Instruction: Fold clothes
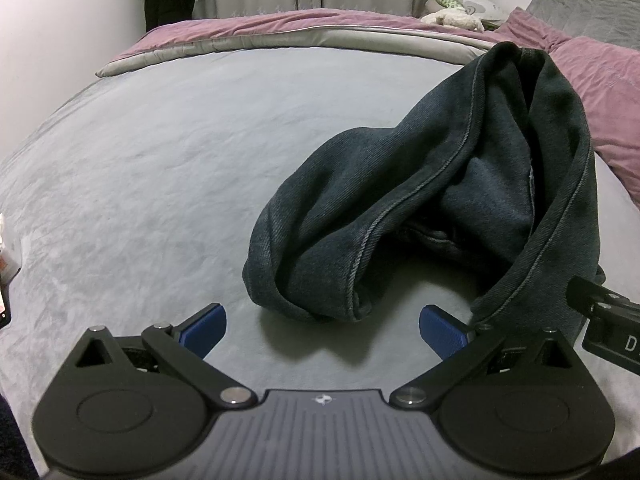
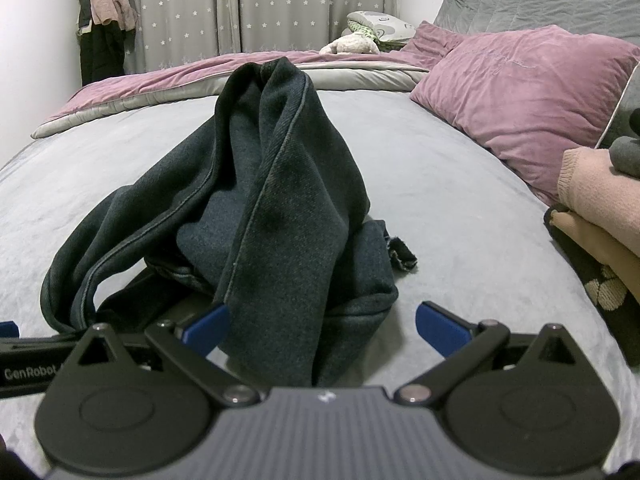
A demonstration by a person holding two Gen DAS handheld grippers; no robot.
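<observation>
In the left wrist view, the left claw (image 1: 322,326) is hanging wide and empty just short of the dark jeans (image 1: 432,200), which are lying heaped and unfolded on the grey bed (image 1: 140,184); folding looks barely begun. Open bed is stretching away to the left.

In the right wrist view, the right claw (image 2: 322,328) is gaping wide with a jeans fold drooping between its pads, ungripped. A purple pillow (image 2: 520,92) and stacked clothes (image 2: 600,196) are crowding the right edge.

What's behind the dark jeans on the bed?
Behind the dark jeans lie the grey bedspread, a folded-back purple duvet, then star-patterned curtains. A purple pillow sits off to the right. The bedspread directly behind the raised denim is hidden.
</observation>
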